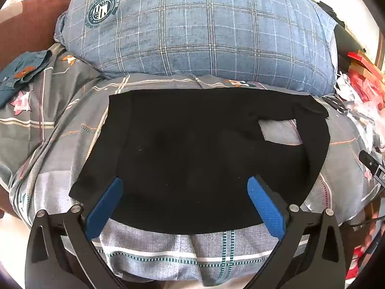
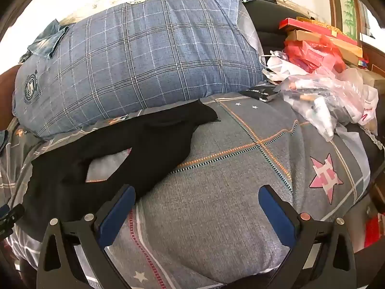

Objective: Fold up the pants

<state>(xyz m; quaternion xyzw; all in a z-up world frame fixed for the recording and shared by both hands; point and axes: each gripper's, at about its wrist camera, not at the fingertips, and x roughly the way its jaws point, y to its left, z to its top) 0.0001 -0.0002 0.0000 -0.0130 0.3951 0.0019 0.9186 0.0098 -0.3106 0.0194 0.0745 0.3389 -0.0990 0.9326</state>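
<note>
The black pants (image 1: 192, 149) lie folded in a rough rectangle on the grey patterned bedding (image 1: 168, 252). A gap at their right side shows the bedding through it. My left gripper (image 1: 185, 190) is open, hovering over the pants' near edge, holding nothing. In the right wrist view the pants (image 2: 120, 149) lie at the left, one corner stretching toward the pillow. My right gripper (image 2: 196, 197) is open and empty over bare bedding (image 2: 216, 192), its left finger (image 2: 115, 214) beside the pants' right edge.
A big blue plaid pillow (image 1: 204, 29) lies behind the pants. Folded blue jeans (image 1: 21, 77) sit at the far left. Plastic bags (image 2: 324, 96) and red boxes (image 2: 317, 38) crowd the right side. A brown headboard (image 1: 26, 21) is at the far left.
</note>
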